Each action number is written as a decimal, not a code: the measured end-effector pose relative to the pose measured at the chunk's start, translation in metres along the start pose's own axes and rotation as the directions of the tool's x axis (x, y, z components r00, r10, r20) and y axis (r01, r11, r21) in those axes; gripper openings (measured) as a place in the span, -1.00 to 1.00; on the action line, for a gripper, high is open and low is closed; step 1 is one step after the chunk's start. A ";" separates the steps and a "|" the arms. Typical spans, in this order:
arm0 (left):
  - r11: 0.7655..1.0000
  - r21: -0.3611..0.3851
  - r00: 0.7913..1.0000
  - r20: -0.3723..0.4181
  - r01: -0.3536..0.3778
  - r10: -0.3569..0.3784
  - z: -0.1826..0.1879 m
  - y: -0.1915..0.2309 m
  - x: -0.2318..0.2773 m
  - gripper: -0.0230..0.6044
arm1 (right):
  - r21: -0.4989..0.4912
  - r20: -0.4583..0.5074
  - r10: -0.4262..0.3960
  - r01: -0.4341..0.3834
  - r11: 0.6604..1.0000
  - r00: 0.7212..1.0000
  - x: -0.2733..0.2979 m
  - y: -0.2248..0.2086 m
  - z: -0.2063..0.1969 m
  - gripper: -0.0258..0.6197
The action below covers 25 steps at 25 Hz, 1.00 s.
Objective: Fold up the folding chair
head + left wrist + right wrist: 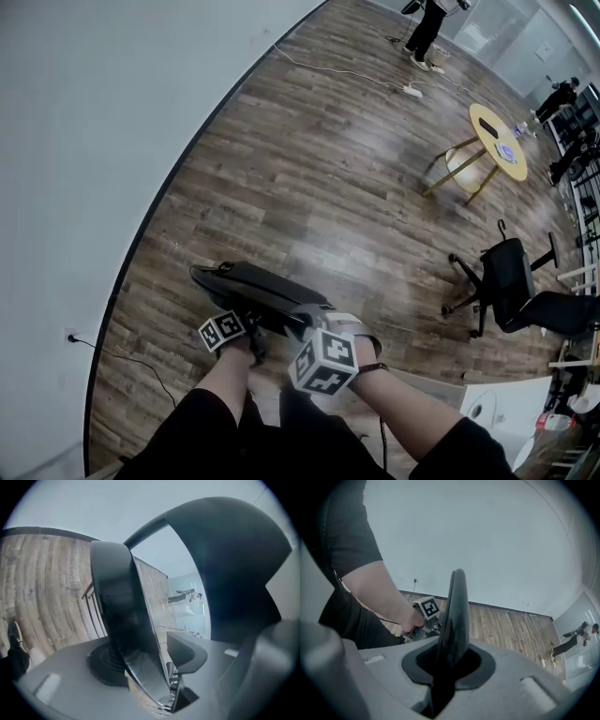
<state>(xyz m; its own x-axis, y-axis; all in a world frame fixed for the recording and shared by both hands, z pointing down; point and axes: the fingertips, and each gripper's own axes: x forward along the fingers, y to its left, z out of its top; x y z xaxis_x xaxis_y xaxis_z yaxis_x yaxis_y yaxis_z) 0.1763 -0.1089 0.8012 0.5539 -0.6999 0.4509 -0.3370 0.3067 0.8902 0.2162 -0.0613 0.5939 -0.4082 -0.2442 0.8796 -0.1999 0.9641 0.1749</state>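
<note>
Right gripper view, right tool [447, 667] clamping folding chair [457, 611], left tool [149, 662] parted around it

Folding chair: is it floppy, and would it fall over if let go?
Probably stiff: the folding chair holds a flat shape though gripped at one edge. Likely tippy: folded, it looks very thin. Its glossy surface might slip.

In the head view the right gripper [309, 319] covers the near end of the folding chair [244, 279]. Left gripper view has a big dark curved shape [234, 564], too close and blurry to name. The far person [424, 33] is chopped off by the top edge
</note>
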 end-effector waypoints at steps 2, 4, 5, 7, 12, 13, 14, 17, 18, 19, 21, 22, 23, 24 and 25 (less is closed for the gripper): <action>1.000 -0.001 1.000 0.006 0.006 -0.006 0.002 0.000 0.000 -0.16 | 0.001 0.002 0.003 -0.003 1.000 1.000 0.001 -0.002 0.001 -0.75; 1.000 0.018 1.000 0.001 0.007 -0.007 0.002 -0.002 0.002 -0.12 | 0.003 0.003 0.006 -0.006 1.000 1.000 0.001 -0.006 0.001 -0.75; 1.000 0.027 1.000 -0.003 0.008 -0.008 0.002 -0.003 0.003 -0.10 | 0.005 0.004 0.010 -0.010 1.000 1.000 0.001 -0.009 0.001 -0.75; 0.999 0.043 1.000 -0.012 0.011 -0.010 0.002 -0.006 0.005 -0.04 | 0.008 0.005 0.018 -0.018 1.000 1.000 0.002 -0.015 0.001 -0.75; 0.992 0.123 1.000 -0.009 -0.018 0.019 0.010 -0.008 -0.002 -0.02 | 0.018 0.009 0.035 -0.036 0.999 0.999 0.003 -0.031 0.000 -0.75; 0.989 0.146 1.000 -0.016 -0.024 0.027 0.011 -0.008 -0.005 0.00 | 0.019 0.009 0.040 -0.040 0.999 0.999 0.004 -0.034 -0.001 -0.75; 0.985 0.173 0.999 -0.030 -0.028 0.034 0.011 -0.008 -0.008 0.04 | 0.021 0.010 0.044 -0.044 0.999 0.999 0.005 -0.037 -0.001 -0.75; 0.960 0.274 0.996 -0.059 -0.050 0.069 0.009 -0.013 -0.026 0.14 | 0.023 0.014 0.055 -0.056 0.998 0.998 0.007 -0.045 -0.002 -0.75; 0.952 0.299 0.996 -0.049 -0.062 0.080 0.011 -0.016 -0.033 0.12 | 0.022 0.016 0.057 -0.058 0.998 0.998 0.007 -0.048 -0.002 -0.75; 0.947 0.315 0.996 -0.034 -0.070 0.085 0.012 -0.021 -0.040 0.08 | 0.022 0.018 0.059 -0.060 0.998 0.998 0.008 -0.052 -0.002 -0.75; 0.938 0.339 0.997 -0.006 -0.076 0.082 0.014 -0.034 -0.053 0.08 | 0.023 0.021 0.065 -0.065 0.998 0.998 0.009 -0.057 -0.004 -0.75; 0.931 0.357 0.997 0.006 -0.076 0.079 0.013 -0.042 -0.060 0.08 | 0.024 0.022 0.066 -0.066 0.998 0.998 0.009 -0.058 -0.007 -0.75; 0.921 0.381 0.997 0.018 -0.075 0.073 0.013 -0.051 -0.066 0.08 | 0.026 0.025 0.065 -0.066 0.997 0.998 0.009 -0.060 -0.008 -0.75; 0.909 0.412 0.997 0.029 -0.072 0.066 0.014 -0.062 -0.071 0.08 | 0.029 0.032 0.066 -0.067 0.997 0.997 0.009 -0.061 -0.006 -0.75; 0.892 0.446 0.998 0.039 -0.068 0.056 0.017 -0.074 -0.077 0.09 | 0.031 0.038 0.068 -0.069 0.997 0.997 0.008 -0.063 -0.004 -0.75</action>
<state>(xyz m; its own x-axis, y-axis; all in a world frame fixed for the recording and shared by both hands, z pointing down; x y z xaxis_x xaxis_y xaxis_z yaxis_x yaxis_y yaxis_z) 0.1460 -0.0886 0.6996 0.5038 -0.7062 0.4974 -0.6779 0.0336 0.7344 0.2289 -0.1233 0.5921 -0.4548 -0.1818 0.8719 -0.1982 0.9751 0.0999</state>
